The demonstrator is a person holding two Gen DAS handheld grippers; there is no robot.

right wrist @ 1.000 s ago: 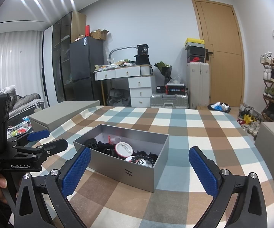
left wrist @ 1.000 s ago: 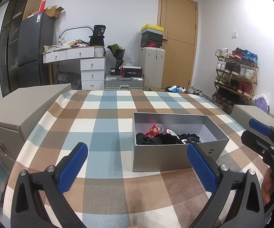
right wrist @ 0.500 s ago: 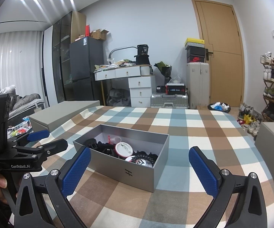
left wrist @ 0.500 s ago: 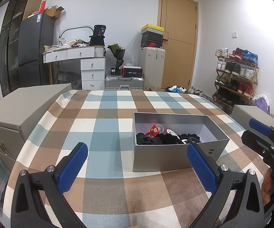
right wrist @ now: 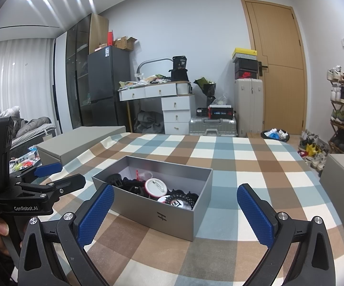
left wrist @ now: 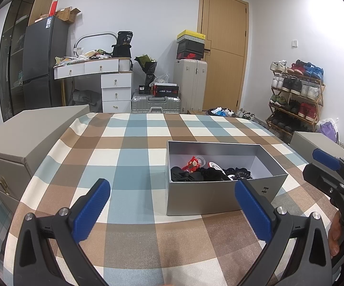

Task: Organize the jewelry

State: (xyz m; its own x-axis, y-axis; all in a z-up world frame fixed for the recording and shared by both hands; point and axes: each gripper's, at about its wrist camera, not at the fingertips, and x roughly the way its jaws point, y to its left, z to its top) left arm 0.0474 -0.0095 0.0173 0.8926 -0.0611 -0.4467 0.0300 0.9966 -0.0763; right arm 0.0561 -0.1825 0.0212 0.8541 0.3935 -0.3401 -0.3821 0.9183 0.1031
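We saw the checked worktop [left wrist: 129,157] with a big grey case [left wrist: 26,133] on its left edge and another grey case [right wrist: 343,178] at the right. Near the middle stood the open silver box [right wrist: 172,217], holding the jewelry [right wrist: 179,197]: dark beaded bands, round badges and a red charm [left wrist: 192,163]. Our left gripper [left wrist: 172,211] and right gripper [right wrist: 175,208] hovered just short of the box, both spread wide and holding nothing.
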